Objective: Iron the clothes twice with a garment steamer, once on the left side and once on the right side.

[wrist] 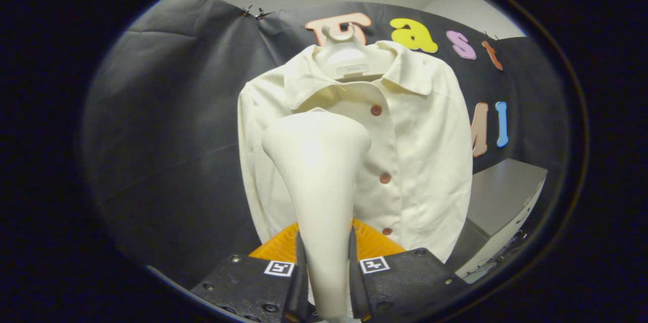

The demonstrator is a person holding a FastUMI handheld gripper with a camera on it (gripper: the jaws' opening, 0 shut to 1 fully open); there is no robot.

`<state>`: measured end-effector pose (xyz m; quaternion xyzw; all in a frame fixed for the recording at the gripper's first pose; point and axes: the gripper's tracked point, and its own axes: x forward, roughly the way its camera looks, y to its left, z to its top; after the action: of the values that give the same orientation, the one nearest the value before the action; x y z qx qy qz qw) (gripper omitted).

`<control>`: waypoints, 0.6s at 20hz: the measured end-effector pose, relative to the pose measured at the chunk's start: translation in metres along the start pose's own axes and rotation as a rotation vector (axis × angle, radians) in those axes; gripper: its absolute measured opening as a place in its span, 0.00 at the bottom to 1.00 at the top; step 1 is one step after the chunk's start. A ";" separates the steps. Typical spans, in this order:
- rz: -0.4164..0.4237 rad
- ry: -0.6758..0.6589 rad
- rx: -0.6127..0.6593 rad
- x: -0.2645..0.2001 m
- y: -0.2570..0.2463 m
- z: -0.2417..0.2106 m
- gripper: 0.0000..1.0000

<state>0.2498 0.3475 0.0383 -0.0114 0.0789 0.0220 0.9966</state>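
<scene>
Gripper view: hand-held gripper (324,272) is clamped on the handle of a white garment steamer (319,181), both fingers pressing its narrow neck from either side. The steamer rises from between the fingers toward 12 o'clock and widens into a rounded head. The head overlaps the chest of a cream button-up shirt (420,161), on the side of the placket toward 9 o'clock; contact with the fabric cannot be judged. The shirt hangs on a white hanger (347,62) beyond the fingers, collar open, front facing the camera. Three reddish-brown buttons (376,110) run down the placket. An orange object (372,244) sits just ahead of the fingers, below the shirt hem. A grey table (506,194) stands at 3 o'clock of the shirt, against the black cloth wall (177,135).
</scene>
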 end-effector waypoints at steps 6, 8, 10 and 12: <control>-0.060 0.073 -0.038 0.028 -0.009 -0.047 0.33; -0.075 0.083 -0.064 0.034 -0.011 -0.064 0.33; -0.102 0.102 -0.099 0.034 -0.014 -0.086 0.33; -0.116 0.117 -0.110 0.040 -0.018 -0.105 0.33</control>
<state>0.2736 0.3280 -0.0717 -0.0720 0.1347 -0.0321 0.9877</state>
